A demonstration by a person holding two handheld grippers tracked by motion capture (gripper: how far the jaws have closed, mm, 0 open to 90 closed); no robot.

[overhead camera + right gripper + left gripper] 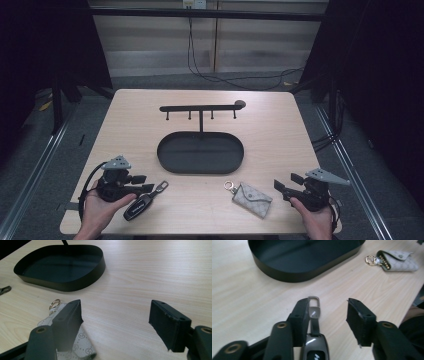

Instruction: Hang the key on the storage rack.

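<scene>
Lying near the counter's [280,107] front edge, the car key [138,206] rests between the spread jaws of the left hand-held gripper [332,315], beside one jaw, its lower part cut off. Bare wood separates it from the black tray [200,152]. The right hand-held gripper [116,315] is spread too, one jaw hiding part of the key pouch [254,198].

The black oval tray [172,162] with its hook rack [201,108] blocks the middle of the counter [270,125]. Bare wood lies open on both sides. Along the front edge, the car key [140,205] and key pouch [254,199] leave a seemingly clear gap.
</scene>
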